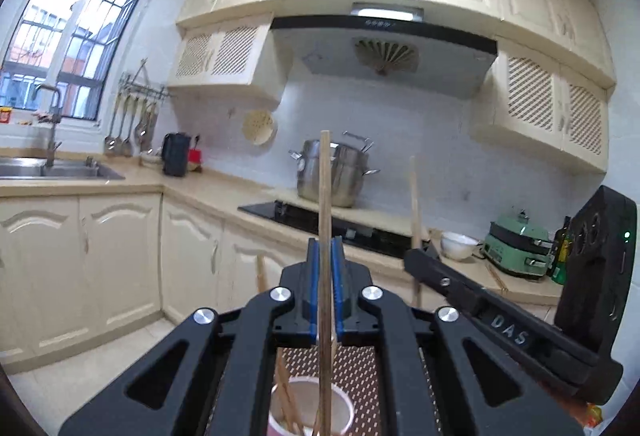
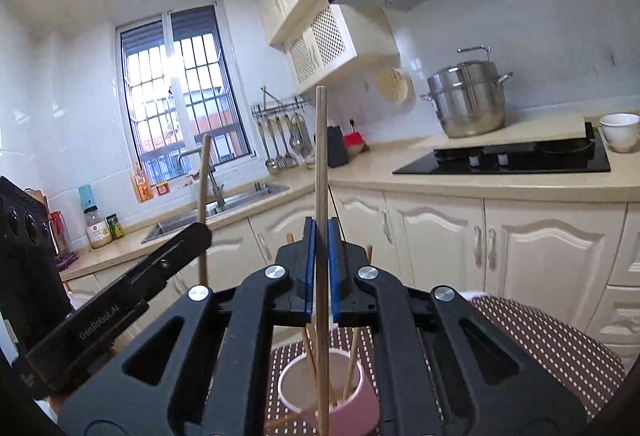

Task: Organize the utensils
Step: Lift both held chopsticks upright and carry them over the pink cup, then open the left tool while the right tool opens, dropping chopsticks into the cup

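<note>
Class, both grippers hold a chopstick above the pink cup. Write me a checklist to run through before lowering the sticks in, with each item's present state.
1. Left gripper clamped on its chopstick: ok.
2. Right gripper clamped on its chopstick: ok.
3. Both sticks upright: ok.
4. Cup standing upright below the sticks: ok.
5. Room left in the cup, which already holds several sticks: ok.
6. Lower tips inside the rim: cannot tell.

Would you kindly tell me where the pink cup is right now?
In both wrist views the pink cup sits bottom centre on the brown dotted mat, below the grippers, chopsticks inside.
</note>
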Demonstrator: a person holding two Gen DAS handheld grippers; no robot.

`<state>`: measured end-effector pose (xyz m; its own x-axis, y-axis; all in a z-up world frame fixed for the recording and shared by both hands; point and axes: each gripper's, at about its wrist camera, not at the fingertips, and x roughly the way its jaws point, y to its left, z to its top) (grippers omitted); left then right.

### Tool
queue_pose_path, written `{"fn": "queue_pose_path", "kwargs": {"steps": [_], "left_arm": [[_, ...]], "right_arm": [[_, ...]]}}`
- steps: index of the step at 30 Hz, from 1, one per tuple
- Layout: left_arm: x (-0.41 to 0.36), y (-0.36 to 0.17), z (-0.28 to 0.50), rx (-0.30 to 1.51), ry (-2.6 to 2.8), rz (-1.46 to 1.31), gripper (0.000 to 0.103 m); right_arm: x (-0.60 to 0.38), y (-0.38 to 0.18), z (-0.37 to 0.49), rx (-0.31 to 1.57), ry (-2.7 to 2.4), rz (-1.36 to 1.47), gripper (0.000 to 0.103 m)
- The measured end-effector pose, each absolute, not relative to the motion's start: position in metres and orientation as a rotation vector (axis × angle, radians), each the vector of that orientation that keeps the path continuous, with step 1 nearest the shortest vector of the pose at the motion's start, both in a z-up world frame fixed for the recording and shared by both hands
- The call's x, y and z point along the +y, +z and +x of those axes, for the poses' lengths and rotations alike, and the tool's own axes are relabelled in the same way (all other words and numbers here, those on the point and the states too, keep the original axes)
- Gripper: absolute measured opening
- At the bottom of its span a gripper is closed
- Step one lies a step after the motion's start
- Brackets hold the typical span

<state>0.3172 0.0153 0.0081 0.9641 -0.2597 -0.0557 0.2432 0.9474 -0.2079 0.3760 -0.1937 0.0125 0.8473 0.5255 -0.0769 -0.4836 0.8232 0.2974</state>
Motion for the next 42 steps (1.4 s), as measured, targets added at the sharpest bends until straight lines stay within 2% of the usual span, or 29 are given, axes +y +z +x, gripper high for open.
{"fn": "queue_pose_path", "kwargs": {"steps": [7,16,25,38,39,40,42], "left_arm": [[0.008,0.007,0.322,-0.078,-0.234,-0.203,0.006],[0.006,-0.005,0.335,-0.141,-0.183,-0.219,0.006],[0.012,-0.028,0.346,-0.078,-0.187,-0.226,0.006],[0.02,-0.051,0.316,0.027,-0.221,-0.207,0.007],[0.022,-0.051,0.314,0.036,-0.222,-0.208,0.009],[0.022,-0.05,0.312,0.041,-0.225,-0.21,0.02],[0.025,-0.05,0.305,0.049,-0.228,-0.215,0.032]], "right_arm": [[-0.197,0.008,0.394,0.091,0.545,0.318,0.007],[-0.195,-0.003,0.404,0.052,0.512,0.344,0.007],[-0.193,-0.014,0.405,0.079,0.525,0.32,0.007],[-0.196,-0.026,0.373,0.15,0.527,0.237,0.007],[-0.197,-0.027,0.37,0.153,0.525,0.23,0.007],[-0.197,-0.028,0.366,0.158,0.523,0.22,0.007],[-0.196,-0.029,0.361,0.169,0.523,0.208,0.007]]}}
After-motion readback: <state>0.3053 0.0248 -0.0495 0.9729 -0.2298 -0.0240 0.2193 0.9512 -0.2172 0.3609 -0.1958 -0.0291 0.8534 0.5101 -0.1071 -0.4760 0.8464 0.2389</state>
